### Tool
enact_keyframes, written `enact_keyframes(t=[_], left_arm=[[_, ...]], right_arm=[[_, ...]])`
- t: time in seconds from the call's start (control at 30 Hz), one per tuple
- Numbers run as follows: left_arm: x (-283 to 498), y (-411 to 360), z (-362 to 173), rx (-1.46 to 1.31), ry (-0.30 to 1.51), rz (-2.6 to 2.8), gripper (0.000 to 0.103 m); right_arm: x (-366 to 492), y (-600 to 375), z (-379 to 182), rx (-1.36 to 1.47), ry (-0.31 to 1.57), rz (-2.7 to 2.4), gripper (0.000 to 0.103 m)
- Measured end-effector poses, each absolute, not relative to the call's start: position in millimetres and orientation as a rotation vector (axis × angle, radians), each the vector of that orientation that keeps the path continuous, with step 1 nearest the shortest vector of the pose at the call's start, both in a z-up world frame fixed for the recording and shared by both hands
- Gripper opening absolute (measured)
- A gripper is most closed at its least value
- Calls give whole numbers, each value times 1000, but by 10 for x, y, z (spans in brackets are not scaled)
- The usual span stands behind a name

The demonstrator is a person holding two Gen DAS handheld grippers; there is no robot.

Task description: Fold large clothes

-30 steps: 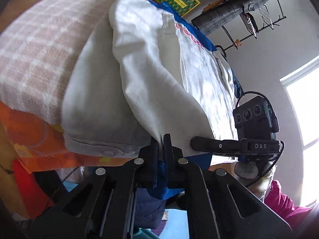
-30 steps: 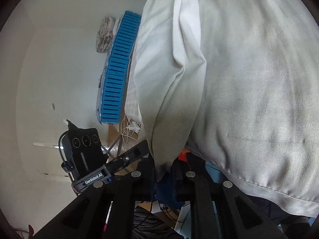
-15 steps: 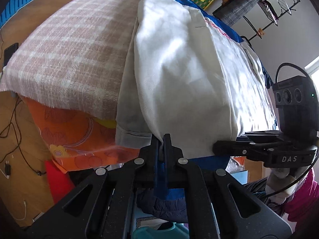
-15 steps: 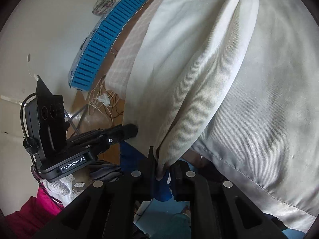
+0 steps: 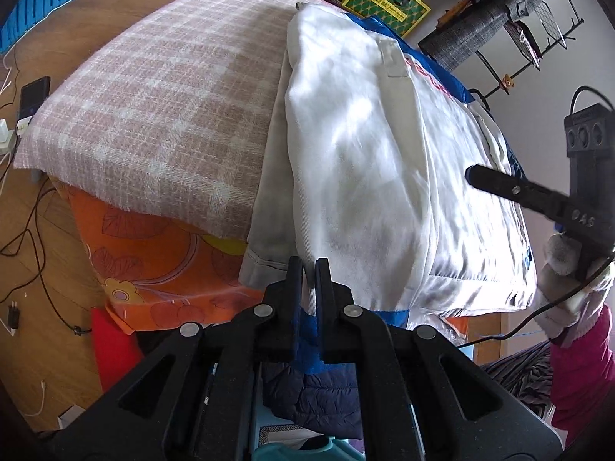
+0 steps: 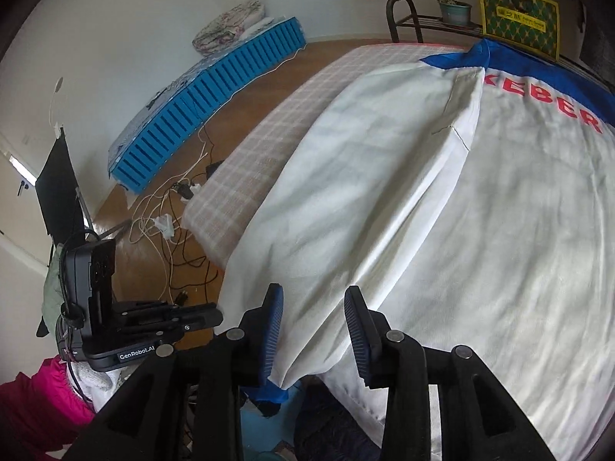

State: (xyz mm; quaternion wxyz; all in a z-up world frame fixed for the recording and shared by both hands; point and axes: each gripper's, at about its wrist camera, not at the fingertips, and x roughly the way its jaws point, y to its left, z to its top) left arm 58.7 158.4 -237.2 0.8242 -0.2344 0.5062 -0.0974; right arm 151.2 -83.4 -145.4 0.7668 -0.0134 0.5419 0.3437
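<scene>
left wrist view: my left gripper (image 5: 308, 269) is clenched on the near hem of the white garment (image 5: 357, 161), a pinch of the cloth caught between the two black fingers at the near edge of the bed. the garment lies along the right part of the bed, folded over itself, with a blue panel and red lettering at its far end. left of it the pink checked blanket (image 5: 161, 103) covers the rest of the top, and under that an orange flowered sheet (image 5: 153, 257) hangs down the near side. the right gripper (image 5: 538, 199) comes in from the right, above the garment's right part, held by a gloved hand (image 5: 565, 269) with a pink sleeve. on the wooden floor (image 5: 42, 253) at left are black cables and a phone. far off stand a yellow and green box (image 5: 386, 0) and a clothes rack (image 5: 511, 11) with grey clothing.

right wrist view: my right gripper (image 6: 313, 326) has just been opening; its jaws stand apart, and a fold of the white garment (image 6: 403, 199) sits between the blue pads, draping down. i cannot tell for sure whether the left pad touches it; the right pad stands clear, so i read it as released. the red letters on the garment show at far right below the blue band. the left gripper (image 6: 209, 317) is low at left, beside the garment's left edge. beyond lie the checked blanket (image 6: 269, 146), a tangle of white and black cables (image 6: 169, 223) on the floor, and a blue slatted mattress (image 6: 207, 107) against the wall.
</scene>
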Motion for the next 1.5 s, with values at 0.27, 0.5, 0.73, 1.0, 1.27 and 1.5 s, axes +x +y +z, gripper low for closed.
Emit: enact_keyframes(t=[0.27, 0.5, 0.73, 1.0, 1.27, 1.5], left_arm=[[782, 1882, -2330, -615, 1043, -171, 41], [1093, 1966, -2439, -672, 1057, -157, 54], [1153, 1900, -2548, -637, 1094, -140, 39], [1184, 1849, -2542, -602, 1100, -156, 32], [1209, 1890, -2594, -668, 1098, -193, 8], [1190, 1832, -2471, -681, 1064, -220, 2]], right_arm=[[1603, -757, -2085, -83, 1275, 714, 34], [1851, -640, -1650, -81, 1229, 744, 35], [2556, -229, -1495, -47, 1137, 700, 36], [3382, 372, -2026, -60, 1194, 548, 34], [3583, 578, -2248, -127, 1289, 512, 38], [3394, 794, -2172, -147, 1510, 546, 67]])
